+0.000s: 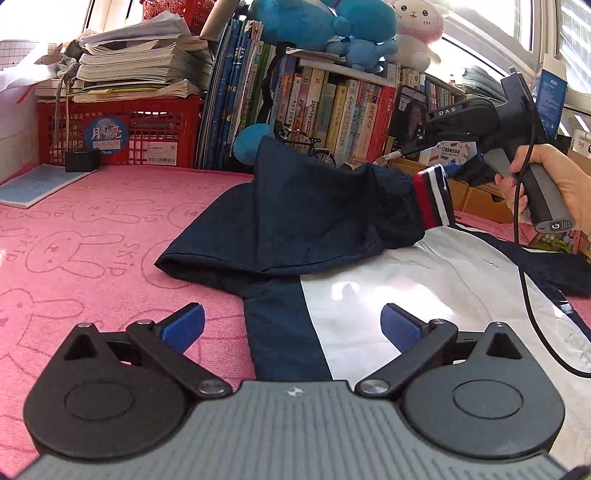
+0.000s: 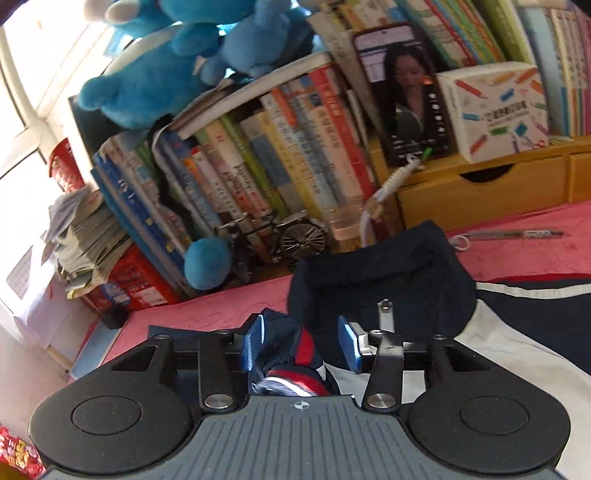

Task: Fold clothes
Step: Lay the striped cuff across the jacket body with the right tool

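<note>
A pink towel (image 1: 92, 236) printed with rabbit outlines covers the whole surface. A navy and white jacket (image 1: 369, 295) lies on it, straight ahead of the left jaws. A thin book (image 1: 33, 184) and a red crate (image 1: 122, 133) sit far ahead to their left. Beyond the right jaws, to their right, a pen (image 2: 513, 233) lies on the towel, near a wooden drawer box (image 2: 484, 192).

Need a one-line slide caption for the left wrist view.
Open left tongs hover over navy-white jacket; right tongs lift its striped cuff.

A home bedroom or study corner — crammed bookshelf (image 1: 332, 107), plush toys (image 1: 325, 22), pink bunny-print towel (image 1: 92, 236)
</note>
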Available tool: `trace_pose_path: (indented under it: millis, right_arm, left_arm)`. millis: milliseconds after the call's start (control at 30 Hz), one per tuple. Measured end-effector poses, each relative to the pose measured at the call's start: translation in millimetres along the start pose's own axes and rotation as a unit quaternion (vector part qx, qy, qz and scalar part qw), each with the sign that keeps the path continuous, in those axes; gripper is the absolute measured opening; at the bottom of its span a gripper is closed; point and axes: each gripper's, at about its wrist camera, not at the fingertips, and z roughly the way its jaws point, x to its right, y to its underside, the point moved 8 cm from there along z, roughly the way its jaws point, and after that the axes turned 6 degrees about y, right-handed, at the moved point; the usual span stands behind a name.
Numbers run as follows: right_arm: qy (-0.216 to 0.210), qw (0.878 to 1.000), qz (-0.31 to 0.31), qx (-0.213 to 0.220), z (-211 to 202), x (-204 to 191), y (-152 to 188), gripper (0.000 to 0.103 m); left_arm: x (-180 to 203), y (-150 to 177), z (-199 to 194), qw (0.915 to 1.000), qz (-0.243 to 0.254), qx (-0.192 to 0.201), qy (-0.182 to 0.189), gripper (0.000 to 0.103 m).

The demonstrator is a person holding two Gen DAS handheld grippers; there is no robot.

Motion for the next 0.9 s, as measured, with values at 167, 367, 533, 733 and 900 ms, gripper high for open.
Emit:
trace_pose_path:
  millis: [167, 367, 533, 733, 900]
  right_arm:
    - [0.007, 0.999, -0.033, -0.017, 5.1, 34.5, 30.0, 0.102]
    - [0.043, 0.992, -0.113, -0.020, 18.5, 34.4, 68.5, 0.103]
    - [0.058, 0.990, -0.129, 0.019, 2.8, 40.5, 64.8, 0.055]
    - [0.073, 0.985, -0.134, 0.080, -33.1, 54.6, 44.7, 0.048]
    - [0.084, 0.983, -0.126, 0.107, -52.9, 73.5, 33.4, 0.048]
  left_arm:
    - [-3.7, 2.0, 3.3, 0.9998, -0.012, -0.013, -0.006, 0.103]
    - [-8.9, 4.7, 7.8, 0.9990, -0.027, -0.031, -0.015, 0.103]
    - [-14.0, 4.6, 2.9, 0.9985, -0.037, -0.020, -0.036, 0.103]
    - [-17.0, -17.5, -3.4, 0.9959, 0.021, 0.004, -0.088, 0.103]
    - [-17.1, -32.1, 15.3, 0.9965, 0.025, -0.003, -0.079, 0.103]
